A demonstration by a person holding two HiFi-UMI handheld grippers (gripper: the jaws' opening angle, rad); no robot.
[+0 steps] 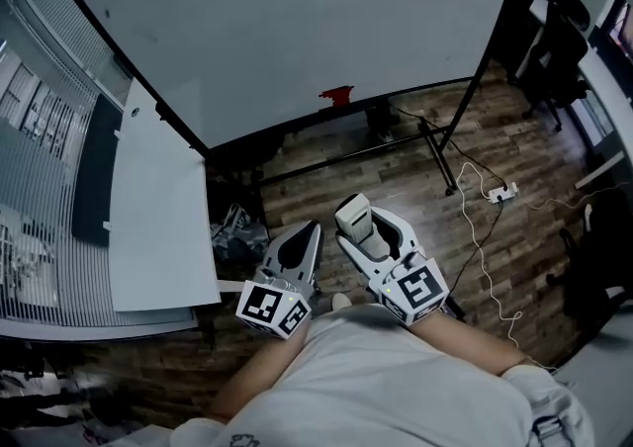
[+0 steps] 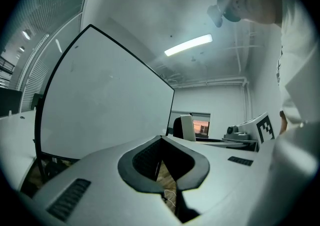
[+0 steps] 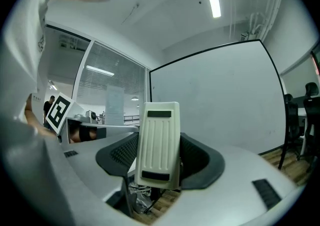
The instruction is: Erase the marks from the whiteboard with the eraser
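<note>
The whiteboard (image 1: 297, 20) fills the upper head view, and a small red mark (image 1: 336, 94) sits at its lower edge. My right gripper (image 1: 371, 227) is shut on a cream ribbed eraser (image 1: 353, 218), held over the floor well short of the board. In the right gripper view the eraser (image 3: 160, 120) stands upright between the jaws of the right gripper (image 3: 157, 142), with the whiteboard (image 3: 220, 100) beyond. My left gripper (image 1: 309, 229) is beside it, shut with nothing in it. The left gripper (image 2: 162, 141) also faces the whiteboard (image 2: 100, 105).
A white desk (image 1: 163, 227) runs along the left, next to a glass wall with blinds. The board's black stand legs (image 1: 440, 153) spread over the wooden floor. A power strip (image 1: 502, 193) with loose white cables lies at the right, and office chairs (image 1: 554, 49) stand beyond.
</note>
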